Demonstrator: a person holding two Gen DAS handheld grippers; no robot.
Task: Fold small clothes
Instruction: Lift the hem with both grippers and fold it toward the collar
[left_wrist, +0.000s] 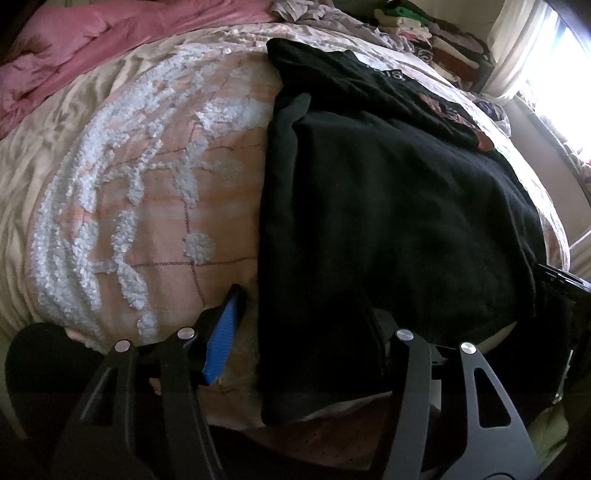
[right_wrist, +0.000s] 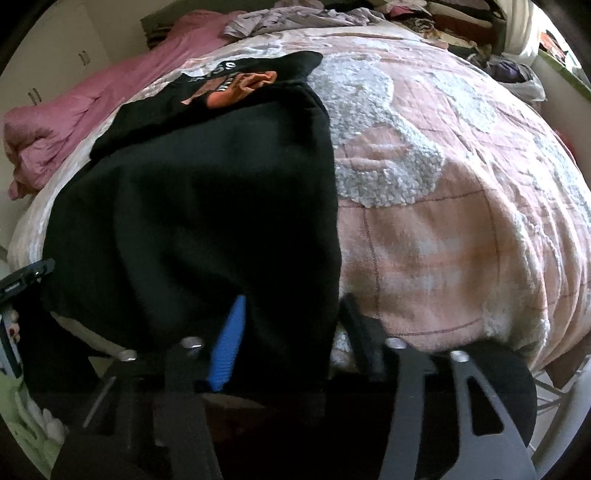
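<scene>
A black shirt (left_wrist: 388, 206) with unreadable white lettering lies on a pink quilt (left_wrist: 155, 192). The left gripper (left_wrist: 306, 332) and right gripper (right_wrist: 291, 332) each straddle its near hem, fingers spread apart.

A home bedroom: a bed under a pink quilted bedspread with white tufted patterns (right_wrist: 424, 229), a crumpled pink duvet (left_wrist: 74, 48), stacked folded clothes (left_wrist: 443, 40) beside a bright curtained window (left_wrist: 554, 48).

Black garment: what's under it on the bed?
The black garment lies on the pink tufted bedspread, which shows around it. Whatever is beneath its middle is covered. Its near hem drapes over both grippers' fingers.
</scene>
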